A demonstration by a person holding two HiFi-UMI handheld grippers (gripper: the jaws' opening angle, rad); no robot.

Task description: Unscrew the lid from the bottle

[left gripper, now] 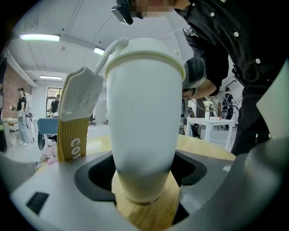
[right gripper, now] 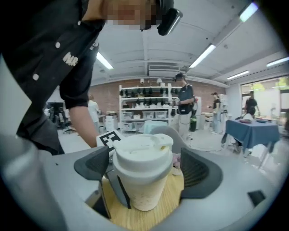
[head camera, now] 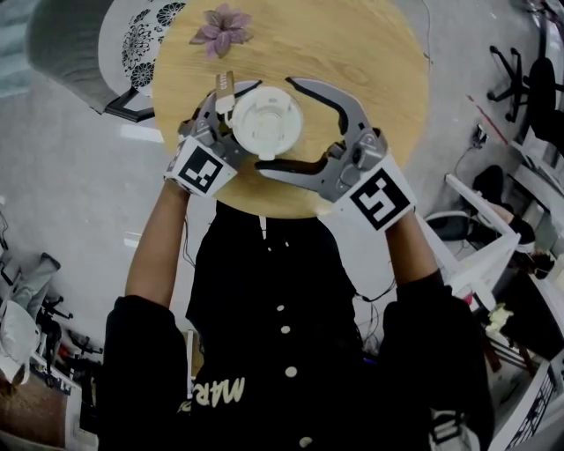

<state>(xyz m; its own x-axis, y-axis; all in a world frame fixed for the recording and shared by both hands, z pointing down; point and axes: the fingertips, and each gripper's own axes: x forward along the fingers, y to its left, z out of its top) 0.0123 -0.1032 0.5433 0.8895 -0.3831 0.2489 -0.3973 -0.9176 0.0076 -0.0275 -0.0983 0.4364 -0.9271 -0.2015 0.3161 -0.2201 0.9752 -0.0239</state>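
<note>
Round wooden table point(head camera: 370, 62), purple artificial flower point(head camera: 222, 26) at its far edge: left gripper point(head camera: 240, 121) clamped on the lower body of a white bottle point(left gripper: 142, 135), which stands upright on the tabletop with a tan ribbed carrying strap point(left gripper: 76, 117) hanging beside it. Lid point(right gripper: 143, 151), white, seated on the bottle's neck; right gripper point(right gripper: 145, 168) brought round it with jaws wide apart, pads clear on both sides. Status: bottle braced, lid not yet gripped or turned, so closing on it, unscrewing and lifting off all appear left to do.
</note>
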